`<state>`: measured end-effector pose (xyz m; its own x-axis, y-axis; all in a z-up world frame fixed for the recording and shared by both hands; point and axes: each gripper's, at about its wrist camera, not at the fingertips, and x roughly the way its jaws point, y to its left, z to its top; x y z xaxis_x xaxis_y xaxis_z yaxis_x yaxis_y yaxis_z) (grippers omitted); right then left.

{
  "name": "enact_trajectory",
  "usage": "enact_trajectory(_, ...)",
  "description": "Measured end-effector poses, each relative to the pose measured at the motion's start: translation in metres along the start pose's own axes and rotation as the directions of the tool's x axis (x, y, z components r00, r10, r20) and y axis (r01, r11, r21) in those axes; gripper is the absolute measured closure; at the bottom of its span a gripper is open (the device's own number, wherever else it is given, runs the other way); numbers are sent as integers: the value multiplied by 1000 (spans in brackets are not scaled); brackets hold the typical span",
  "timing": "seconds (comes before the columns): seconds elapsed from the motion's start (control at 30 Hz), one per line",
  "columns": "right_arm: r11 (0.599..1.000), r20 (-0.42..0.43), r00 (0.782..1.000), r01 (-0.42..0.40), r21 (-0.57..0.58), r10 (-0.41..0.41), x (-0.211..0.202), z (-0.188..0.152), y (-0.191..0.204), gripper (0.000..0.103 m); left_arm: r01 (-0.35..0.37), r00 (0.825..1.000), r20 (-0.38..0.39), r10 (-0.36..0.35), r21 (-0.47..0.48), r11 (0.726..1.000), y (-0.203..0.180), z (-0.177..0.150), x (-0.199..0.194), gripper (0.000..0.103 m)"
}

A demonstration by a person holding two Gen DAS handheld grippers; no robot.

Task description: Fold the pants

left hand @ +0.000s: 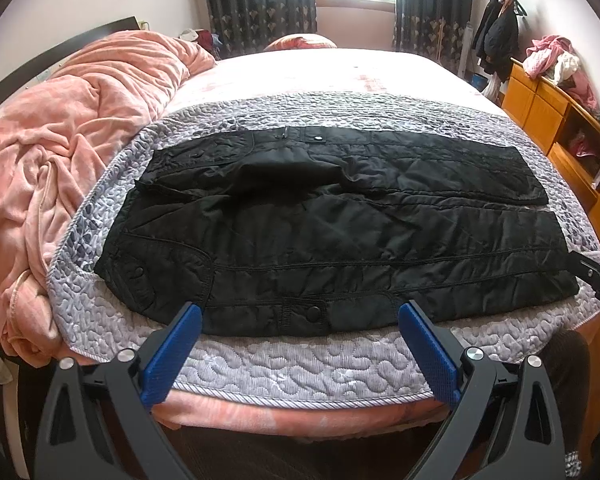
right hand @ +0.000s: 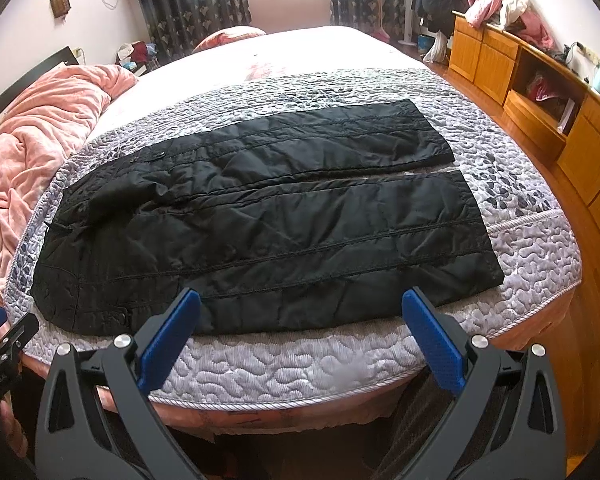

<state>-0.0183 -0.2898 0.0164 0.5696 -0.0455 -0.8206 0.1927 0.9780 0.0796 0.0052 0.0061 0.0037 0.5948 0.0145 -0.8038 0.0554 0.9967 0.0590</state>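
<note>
Black quilted pants [left hand: 320, 224] lie spread flat on the grey quilted bedspread [left hand: 300, 364], waist to the left, both legs running to the right side by side. My left gripper [left hand: 300, 312] is open, its blue pads just at the pants' near edge by the waist. The pants also show in the right wrist view [right hand: 268, 216]. My right gripper [right hand: 302, 298] is open, its fingers over the near leg's edge, holding nothing. The right gripper also shows at the right edge of the left wrist view [left hand: 598, 276].
A crumpled pink blanket [left hand: 60, 152] lies on the bed's left side. A wooden cabinet [right hand: 540, 92] with piled clothes stands along the right wall. Curtains and a window are at the back. The left gripper [right hand: 0, 344] shows at the left edge of the right wrist view.
</note>
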Motion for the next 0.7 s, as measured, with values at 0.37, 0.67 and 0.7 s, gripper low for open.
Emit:
enact_trajectory(0.37,1000,-7,1000,-5,2,5,4,0,-1,3,1,1000,-4,-1,1,1000,2,1,2,4)
enact_trajectory(0.67,1000,-15,1000,-5,11,5,8,-1,-4,3,-1,1000,-8,1,3,1000,1,1,6,4)
enact_trajectory(0.7,1000,-16,1000,-6,11,6,8,-1,-4,3,-1,1000,-10,1,3,1000,0,2,7,4)
